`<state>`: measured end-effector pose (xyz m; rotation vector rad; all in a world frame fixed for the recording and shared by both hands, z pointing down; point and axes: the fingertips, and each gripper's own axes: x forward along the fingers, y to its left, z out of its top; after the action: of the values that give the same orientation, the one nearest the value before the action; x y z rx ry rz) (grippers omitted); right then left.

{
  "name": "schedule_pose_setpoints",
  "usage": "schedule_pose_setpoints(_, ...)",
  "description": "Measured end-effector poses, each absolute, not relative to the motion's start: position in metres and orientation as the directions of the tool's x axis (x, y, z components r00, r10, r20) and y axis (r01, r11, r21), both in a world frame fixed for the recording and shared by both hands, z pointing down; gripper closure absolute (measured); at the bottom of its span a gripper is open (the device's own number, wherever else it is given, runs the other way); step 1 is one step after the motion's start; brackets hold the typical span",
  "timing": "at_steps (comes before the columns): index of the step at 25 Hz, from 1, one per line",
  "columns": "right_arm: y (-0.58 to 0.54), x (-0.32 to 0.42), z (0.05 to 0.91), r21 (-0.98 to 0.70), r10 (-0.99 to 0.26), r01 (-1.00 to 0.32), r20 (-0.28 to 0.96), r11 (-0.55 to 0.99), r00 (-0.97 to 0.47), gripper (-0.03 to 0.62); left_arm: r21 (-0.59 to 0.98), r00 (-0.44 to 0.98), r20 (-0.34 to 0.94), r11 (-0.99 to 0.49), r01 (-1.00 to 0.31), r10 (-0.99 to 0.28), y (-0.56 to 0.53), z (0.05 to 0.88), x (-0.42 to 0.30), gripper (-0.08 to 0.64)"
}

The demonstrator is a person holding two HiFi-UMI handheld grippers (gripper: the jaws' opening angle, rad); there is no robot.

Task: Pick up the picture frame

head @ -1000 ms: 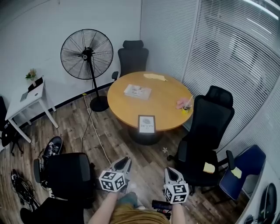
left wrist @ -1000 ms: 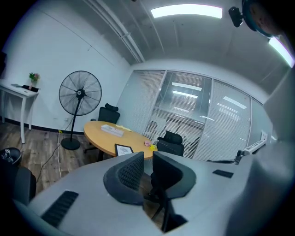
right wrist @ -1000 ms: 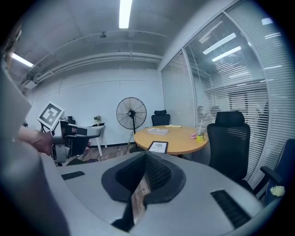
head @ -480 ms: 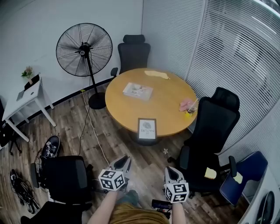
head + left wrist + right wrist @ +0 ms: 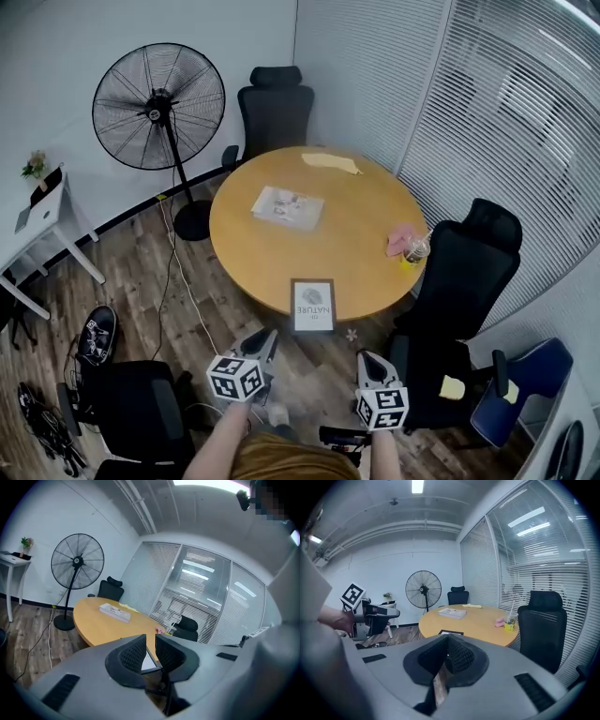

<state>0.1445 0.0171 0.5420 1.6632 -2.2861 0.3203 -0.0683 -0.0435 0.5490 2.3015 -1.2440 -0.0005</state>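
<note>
Left gripper (image 5: 266, 339): ribbed black jaws parted by a narrow slit, nothing between them, short of the round wooden table (image 5: 246, 255). Picture frame (image 5: 313, 306): dark-rimmed rectangle lying flat at the table's near edge, beyond both grippers. Right gripper (image 5: 367, 362): jaws closed tip to tip, empty; at the table's right, a clear cup (image 5: 413, 252) with a straw holds yellow liquid.

The table (image 5: 356, 234) is smooth wood, floor (image 5: 141, 272) wood plank, fan (image 5: 157, 106) wire metal, picture frame (image 5: 313, 306) matt.
</note>
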Motion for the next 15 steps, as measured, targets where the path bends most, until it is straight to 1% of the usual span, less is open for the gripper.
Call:
schedule_pose_setpoints(7,-0.026,0.141,0.537,0.026,-0.896,-0.958,0.364,0.284,-0.256,0.58,0.494,0.624,0.239,-0.46,-0.738,-0.744,-0.089,0.56,-0.069,0.483)
schedule_pose_setpoints(11,-0.03,0.146,0.541,0.059,-0.893,-0.958,0.383,0.279,-0.237,0.58,0.515,0.639,0.244,-0.461,-0.723,-0.729,-0.097,0.565,-0.063,0.483)
schedule_pose_setpoints(15,-0.038,0.159,0.539,0.046,-0.899,-0.967,0.382,0.251,-0.215,0.58,0.515,0.652,0.268,-0.467,-0.719,-0.709,-0.1,0.576,-0.057,0.483)
